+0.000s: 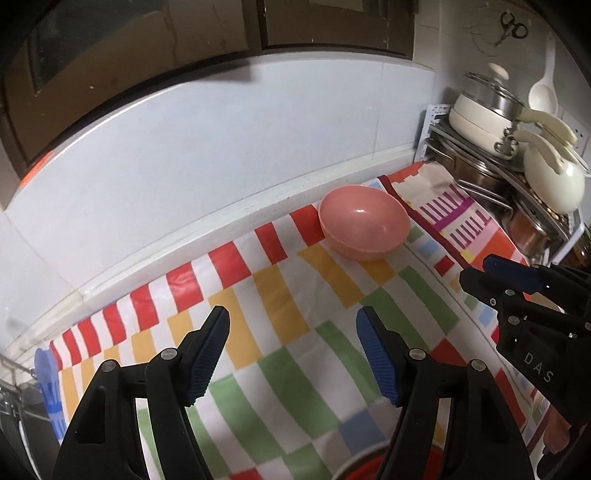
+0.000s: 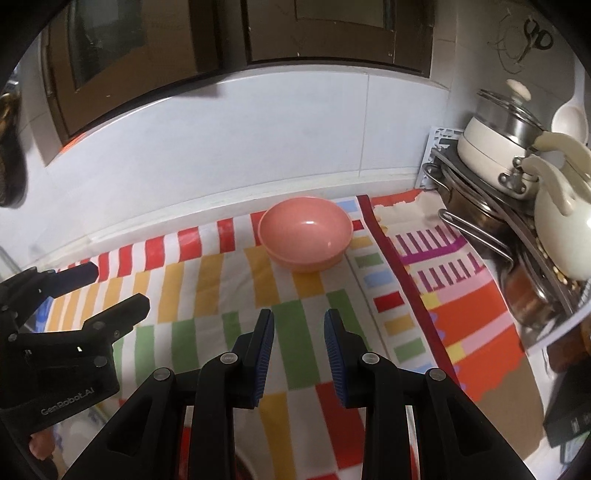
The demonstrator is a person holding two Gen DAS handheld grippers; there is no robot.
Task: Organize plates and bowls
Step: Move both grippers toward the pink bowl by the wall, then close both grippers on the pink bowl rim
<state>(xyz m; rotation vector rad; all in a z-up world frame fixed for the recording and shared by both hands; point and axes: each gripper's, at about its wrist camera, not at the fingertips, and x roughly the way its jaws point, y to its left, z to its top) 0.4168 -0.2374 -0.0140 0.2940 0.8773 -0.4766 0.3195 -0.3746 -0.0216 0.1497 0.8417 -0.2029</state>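
Note:
A pink bowl (image 1: 364, 222) stands upright and empty on the striped cloth near the back wall; it also shows in the right wrist view (image 2: 305, 233). My left gripper (image 1: 293, 325) is open and empty, hovering over the cloth in front and to the left of the bowl. My right gripper (image 2: 299, 325) is open with a narrower gap, empty, directly in front of the bowl. The right gripper shows at the right edge of the left wrist view (image 1: 491, 273), and the left gripper at the left edge of the right wrist view (image 2: 114, 288). A red object's rim (image 1: 360, 469) peeks out at the bottom edge.
A metal rack (image 2: 517, 229) at the back right holds cream pots with lids (image 2: 495, 147) and steel pans. The tiled wall (image 2: 258, 147) runs behind the counter. A blue plastic item (image 1: 46, 376) hangs at the counter's left edge. Scissors (image 1: 511, 26) hang on the wall.

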